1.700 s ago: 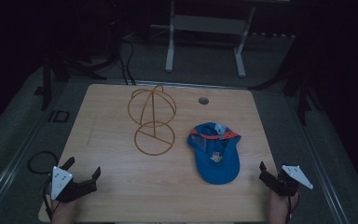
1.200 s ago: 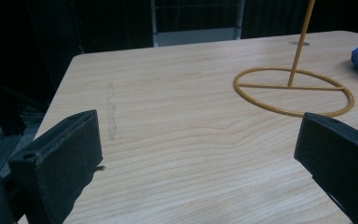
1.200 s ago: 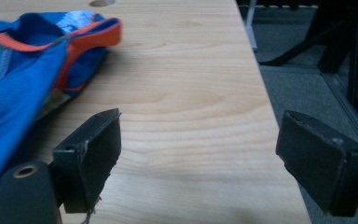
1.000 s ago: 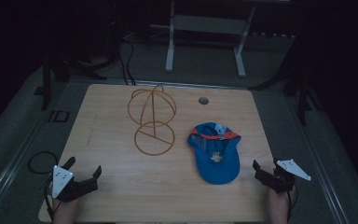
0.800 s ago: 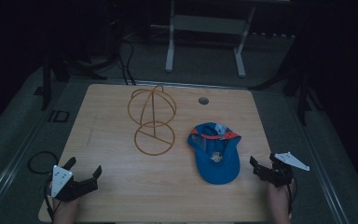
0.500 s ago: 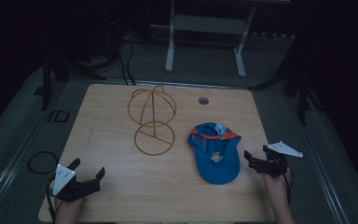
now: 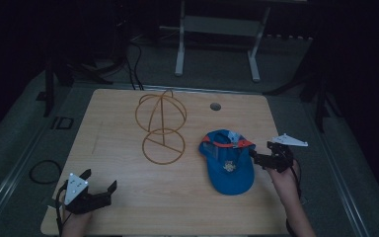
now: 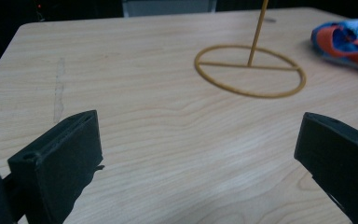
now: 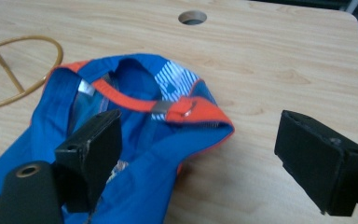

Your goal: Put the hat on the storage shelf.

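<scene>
Trouble could come from the soft blue cap (image 7: 228,165) itself — a grab at its loose crown may bunch the cloth or drag it across the bench (image 7: 118,128) toward the wire stand (image 7: 162,126) rather than lift it cleanly. That cap lies flat on the right half of the bench, and the right gripper (image 7: 259,160), jaws spread and empty, sits just beside its right edge — one jaw over the fabric, the other over bare wood. At the near left corner the left gripper (image 7: 98,183) rests released, well apart from cap and stand.

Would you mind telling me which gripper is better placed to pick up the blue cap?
Right. The right gripper is open beside the blue cap; the left gripper is far across the table.
</scene>
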Available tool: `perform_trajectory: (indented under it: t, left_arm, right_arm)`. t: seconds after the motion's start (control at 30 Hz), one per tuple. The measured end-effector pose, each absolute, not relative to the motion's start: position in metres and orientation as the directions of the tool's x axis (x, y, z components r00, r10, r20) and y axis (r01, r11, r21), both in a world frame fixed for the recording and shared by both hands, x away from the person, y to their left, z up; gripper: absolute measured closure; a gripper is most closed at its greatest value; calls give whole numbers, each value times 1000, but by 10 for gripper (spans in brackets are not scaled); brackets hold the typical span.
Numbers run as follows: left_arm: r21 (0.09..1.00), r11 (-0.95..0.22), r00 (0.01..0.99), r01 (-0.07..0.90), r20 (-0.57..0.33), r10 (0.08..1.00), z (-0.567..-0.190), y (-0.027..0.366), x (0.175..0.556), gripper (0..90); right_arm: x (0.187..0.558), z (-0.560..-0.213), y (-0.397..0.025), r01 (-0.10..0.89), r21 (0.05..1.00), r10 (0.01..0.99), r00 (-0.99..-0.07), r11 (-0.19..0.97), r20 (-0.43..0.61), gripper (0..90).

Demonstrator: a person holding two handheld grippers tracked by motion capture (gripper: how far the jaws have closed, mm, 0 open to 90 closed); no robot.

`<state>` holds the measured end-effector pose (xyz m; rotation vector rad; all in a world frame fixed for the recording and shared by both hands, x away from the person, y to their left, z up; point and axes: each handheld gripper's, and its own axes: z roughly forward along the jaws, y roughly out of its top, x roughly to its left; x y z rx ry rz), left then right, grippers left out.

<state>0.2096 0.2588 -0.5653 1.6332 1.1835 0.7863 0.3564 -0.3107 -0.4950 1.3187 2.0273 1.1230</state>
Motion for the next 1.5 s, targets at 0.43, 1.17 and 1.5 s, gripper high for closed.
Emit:
perform_trajectory:
  t: [0.43, 1.17, 1.5]
  left_arm:
    - [926, -140, 353, 350, 8, 936, -566, 254, 210, 12]
    - [916, -160, 372, 369, 12, 928, -568, 253, 212, 12]
    - [912, -159, 377, 379, 4, 926, -569, 253, 213, 12]
  right_arm:
    - [390, -491, -291, 502, 823, 871, -491, 264, 20, 150]
    - [461, -515, -249, 589, 711, 844, -537, 385, -13, 240]
    - [470, -542, -246, 641, 643, 842, -540, 419, -11, 264]
